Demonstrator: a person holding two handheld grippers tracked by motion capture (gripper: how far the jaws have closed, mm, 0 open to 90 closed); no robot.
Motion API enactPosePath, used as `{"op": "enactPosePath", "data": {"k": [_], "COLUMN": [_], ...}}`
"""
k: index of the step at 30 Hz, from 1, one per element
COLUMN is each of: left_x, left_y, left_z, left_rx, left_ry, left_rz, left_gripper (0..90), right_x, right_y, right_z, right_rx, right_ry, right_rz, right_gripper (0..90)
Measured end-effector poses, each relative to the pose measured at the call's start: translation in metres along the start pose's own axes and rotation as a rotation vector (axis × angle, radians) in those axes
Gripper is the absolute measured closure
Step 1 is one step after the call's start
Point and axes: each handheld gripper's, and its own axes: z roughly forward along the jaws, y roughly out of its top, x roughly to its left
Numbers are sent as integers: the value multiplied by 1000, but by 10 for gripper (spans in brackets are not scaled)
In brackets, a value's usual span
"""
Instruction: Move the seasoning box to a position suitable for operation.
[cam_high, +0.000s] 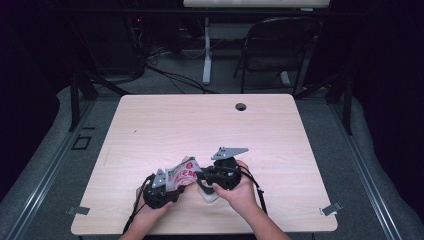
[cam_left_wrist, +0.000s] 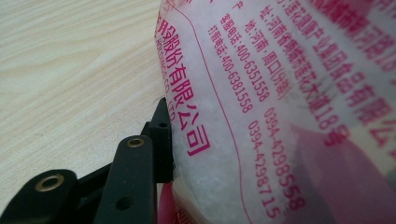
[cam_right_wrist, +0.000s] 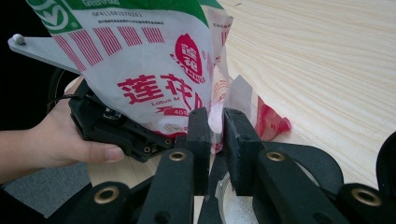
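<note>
Bag tilted, mouth toward right gripper

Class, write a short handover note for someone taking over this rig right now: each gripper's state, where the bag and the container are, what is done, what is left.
Left gripper: holds the body of the white-and-red bag; one jaw lies against its side in the left gripper view.
Right gripper: jaws pinch the bag's corner.
Glass container: on the table under the right gripper, white granules inside.
Done: bag lifted over the container; some granules are in.
Left: probably finishing the pour, then setting the bag down.
</note>
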Motion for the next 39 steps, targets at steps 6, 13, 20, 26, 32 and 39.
{"op": "enactPosePath", "data": {"k": [6, 13, 20, 26, 32, 39], "left_x": [1, 1, 4, 5, 6, 6], "left_y": [1, 3, 5, 8, 11, 15], "left_z": [-1, -4, -9, -14, -19, -25], "left_rx": [-7, -18, -38, -58, -72, -96], "left_ry": [-2, -15, -4, 5, 14, 27], "left_rz": [-9, -19, -20, -26, -23, -23], "left_gripper": [605, 609, 611, 611, 611, 612], "right_x": [0, -2, -3, -5, -5, -4], "right_y": [1, 2, 4, 8, 8, 8], "right_z": [-1, -7, -14, -25, -29, -32], "right_rx": [2, -6, -26, -89, -79, -34], "right_ry": [2, 20, 36, 10, -6, -59], "right_rz": [0, 7, 13, -15, -26, -36], "right_gripper": [768, 621, 546, 542, 493, 470]}}
